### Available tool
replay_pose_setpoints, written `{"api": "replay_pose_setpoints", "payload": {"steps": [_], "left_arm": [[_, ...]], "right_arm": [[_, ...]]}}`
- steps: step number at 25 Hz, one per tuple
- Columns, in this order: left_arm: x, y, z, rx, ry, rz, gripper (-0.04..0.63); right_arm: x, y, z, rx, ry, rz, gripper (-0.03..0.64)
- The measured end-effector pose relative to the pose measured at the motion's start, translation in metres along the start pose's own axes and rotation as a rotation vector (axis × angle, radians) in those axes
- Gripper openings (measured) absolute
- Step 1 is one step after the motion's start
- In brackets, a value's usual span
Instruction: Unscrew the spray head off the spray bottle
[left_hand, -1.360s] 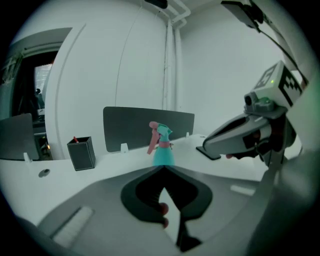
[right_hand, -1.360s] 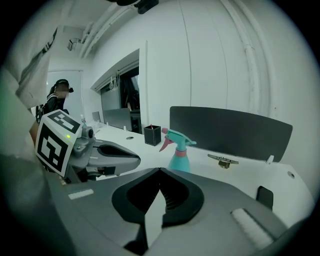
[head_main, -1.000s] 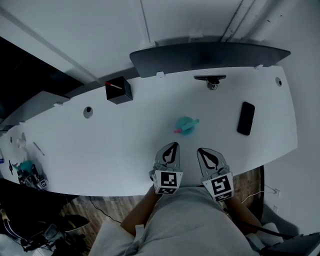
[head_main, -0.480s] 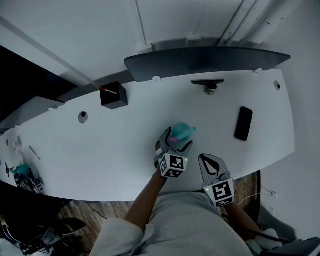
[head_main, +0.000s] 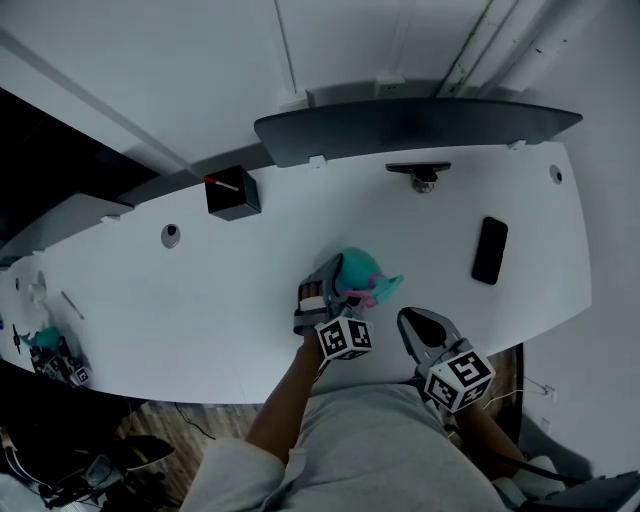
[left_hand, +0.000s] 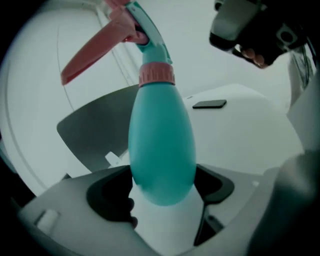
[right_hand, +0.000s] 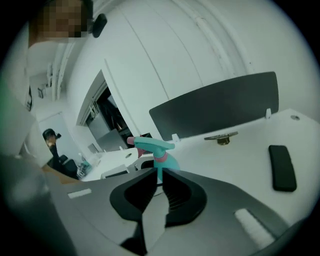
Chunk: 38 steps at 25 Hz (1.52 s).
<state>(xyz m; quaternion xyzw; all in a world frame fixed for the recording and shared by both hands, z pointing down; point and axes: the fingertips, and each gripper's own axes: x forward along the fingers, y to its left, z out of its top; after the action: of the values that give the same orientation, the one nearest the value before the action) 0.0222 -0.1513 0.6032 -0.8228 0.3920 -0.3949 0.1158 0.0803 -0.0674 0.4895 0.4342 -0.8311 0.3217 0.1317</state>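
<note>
A teal spray bottle (head_main: 355, 268) with a pink collar (left_hand: 156, 75) and pink trigger (left_hand: 95, 50) stands on the white table (head_main: 150, 300), a little in from the front edge. My left gripper (head_main: 345, 282) reaches in from the front and has just been closing. Its jaws sit against both sides of the bottle's round body (left_hand: 162, 145), low down. My right gripper (head_main: 418, 325) is shut and empty, just to the right and nearer the table edge. Over its closed tips the bottle (right_hand: 162, 162) shows a short way ahead.
A black phone (head_main: 490, 250) lies at the right of the table. At the back left stands a black box (head_main: 232, 192). A dark curved panel (head_main: 420, 118) runs along the far edge, with a small metal fitting (head_main: 420, 170) below it. Small clutter (head_main: 50, 350) sits at the far left.
My left gripper moved forward from the table's front edge, opened, and came around the bottle, rolling as it went. The right gripper stayed in place and rolled a little.
</note>
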Motion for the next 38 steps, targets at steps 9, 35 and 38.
{"api": "replay_pose_setpoints", "payload": {"steps": [9, 35, 38], "left_arm": [[-0.055, 0.061, -0.009, 0.349, 0.058, 0.342, 0.38], [-0.082, 0.01, -0.001, 0.447, -0.021, 0.181, 0.379], [-0.083, -0.009, -0.002, 0.373, -0.045, 0.087, 0.377]], "right_arm": [[-0.001, 0.05, 0.035, 0.823, -0.052, 0.296, 0.238], [0.011, 0.047, -0.011, -0.764, 0.339, 0.073, 0.124], [0.004, 0.053, -0.024, -1.499, 0.412, 0.093, 0.124]]}}
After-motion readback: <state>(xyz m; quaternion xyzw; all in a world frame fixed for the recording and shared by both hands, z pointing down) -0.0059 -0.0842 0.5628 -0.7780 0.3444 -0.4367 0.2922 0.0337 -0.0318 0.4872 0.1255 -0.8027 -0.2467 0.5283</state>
